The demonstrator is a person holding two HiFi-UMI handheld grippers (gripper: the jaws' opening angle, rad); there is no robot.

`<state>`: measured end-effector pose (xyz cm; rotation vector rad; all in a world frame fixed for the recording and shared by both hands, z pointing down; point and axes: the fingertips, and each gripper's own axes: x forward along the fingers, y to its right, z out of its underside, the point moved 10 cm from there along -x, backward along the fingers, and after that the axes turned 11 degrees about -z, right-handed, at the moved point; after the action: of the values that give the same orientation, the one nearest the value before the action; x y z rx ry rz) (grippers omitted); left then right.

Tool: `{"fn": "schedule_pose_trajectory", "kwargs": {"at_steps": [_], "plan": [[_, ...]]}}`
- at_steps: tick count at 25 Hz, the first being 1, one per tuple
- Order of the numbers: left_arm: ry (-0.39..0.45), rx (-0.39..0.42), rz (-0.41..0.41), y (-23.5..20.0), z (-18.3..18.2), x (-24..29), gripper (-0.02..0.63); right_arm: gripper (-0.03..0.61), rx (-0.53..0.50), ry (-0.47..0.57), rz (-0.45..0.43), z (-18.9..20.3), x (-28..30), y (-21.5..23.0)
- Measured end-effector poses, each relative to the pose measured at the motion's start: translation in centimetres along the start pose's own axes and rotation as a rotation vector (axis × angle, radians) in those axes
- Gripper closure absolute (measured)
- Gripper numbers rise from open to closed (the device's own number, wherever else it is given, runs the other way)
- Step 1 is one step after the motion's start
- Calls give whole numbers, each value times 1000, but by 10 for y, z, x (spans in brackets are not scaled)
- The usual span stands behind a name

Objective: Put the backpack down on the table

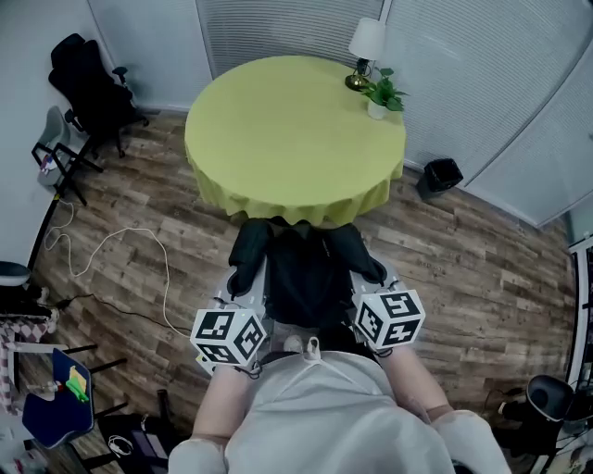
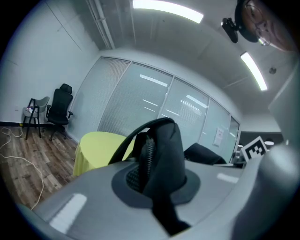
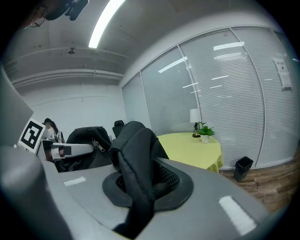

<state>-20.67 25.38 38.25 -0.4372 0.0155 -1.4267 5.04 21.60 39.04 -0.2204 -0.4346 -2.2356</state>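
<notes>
Each pinched nearly closed on a padded shoulder strap [image 2: 163,140], the left claw [image 2: 158,182] and right claw [image 3: 138,187] carry the soft, floppy backpack [image 1: 310,278], which hangs between them just short of the worktop's [image 1: 287,130] near edge; it is probably moderately heavy, and the straps look the surest hold.

cool ceiling strip lights [image 2: 166,10]; fisheye edges darkened, near foreground soft.
</notes>
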Motion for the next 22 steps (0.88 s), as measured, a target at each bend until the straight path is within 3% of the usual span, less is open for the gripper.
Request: {"fn": "schedule_pose_trajectory", "kwargs": {"at_steps": [9, 22], "plan": [[13, -22, -41, -24, -25, 80, 588, 540, -17, -10, -62, -36, 84, 48], [94, -20, -144, -18, -93, 270, 588, 540, -66, 3, -179, -142, 232, 189]]}}
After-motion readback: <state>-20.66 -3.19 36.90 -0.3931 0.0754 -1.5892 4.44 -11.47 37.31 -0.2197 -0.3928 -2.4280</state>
